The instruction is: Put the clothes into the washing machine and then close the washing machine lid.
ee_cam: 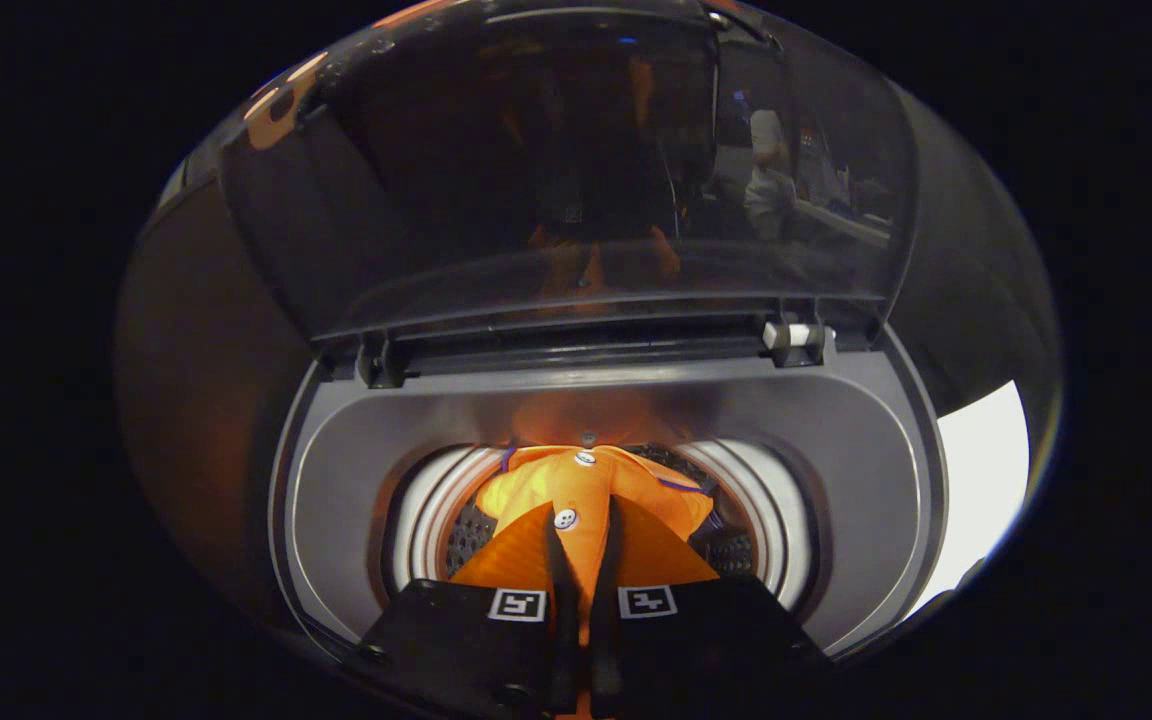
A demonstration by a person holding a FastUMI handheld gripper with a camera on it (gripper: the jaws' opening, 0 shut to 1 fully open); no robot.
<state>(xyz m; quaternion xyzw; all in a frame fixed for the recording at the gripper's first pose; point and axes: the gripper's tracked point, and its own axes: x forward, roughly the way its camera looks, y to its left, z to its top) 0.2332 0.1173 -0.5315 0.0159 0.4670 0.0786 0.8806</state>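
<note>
An orange shirt (pixel 586 500) is pinched between the nearly closed fingers of the claw (pixel 584 545), held over the drum opening of the washing machine (pixel 836 440); the lid (pixel 576 170) is raised upright.

A grey washing machine (pixel 836 450) seen from above, its clear lid (pixel 576 180) raised behind the round drum (pixel 776 520). An orange shirt (pixel 576 490) hangs into the drum, pinched between the gripper (pixel 584 520) fingers.
</note>
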